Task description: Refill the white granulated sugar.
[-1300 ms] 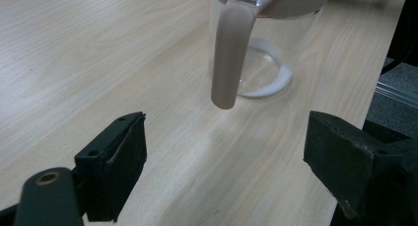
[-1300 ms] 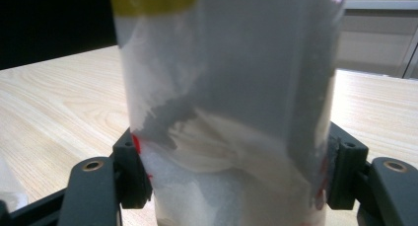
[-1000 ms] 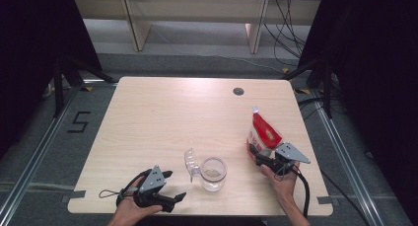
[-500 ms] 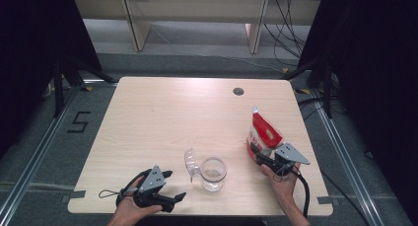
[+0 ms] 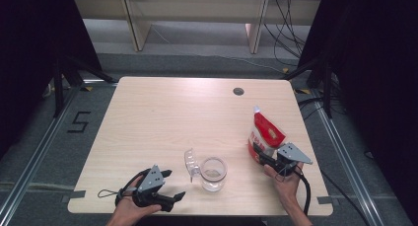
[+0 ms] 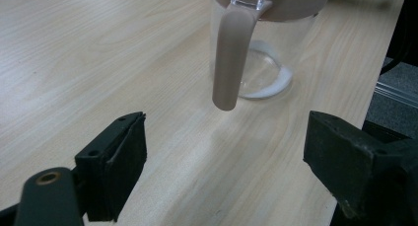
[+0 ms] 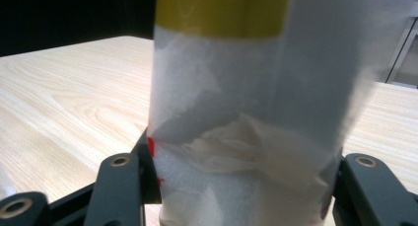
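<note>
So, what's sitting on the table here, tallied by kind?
Glass jar, lid flipped open: 1
Red and white pouch, between the right gripper's jaws: 1
Grippers, counting the left gripper with nothing in it: 2
Total: 4

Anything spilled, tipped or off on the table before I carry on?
Nothing spilled or damaged that I can see. The jar stands upright with its hinged lid flipped open to one side. The bag stands upright between the right gripper's jaws, which have just been closing on it. The left gripper sits open beside the jar.
</note>
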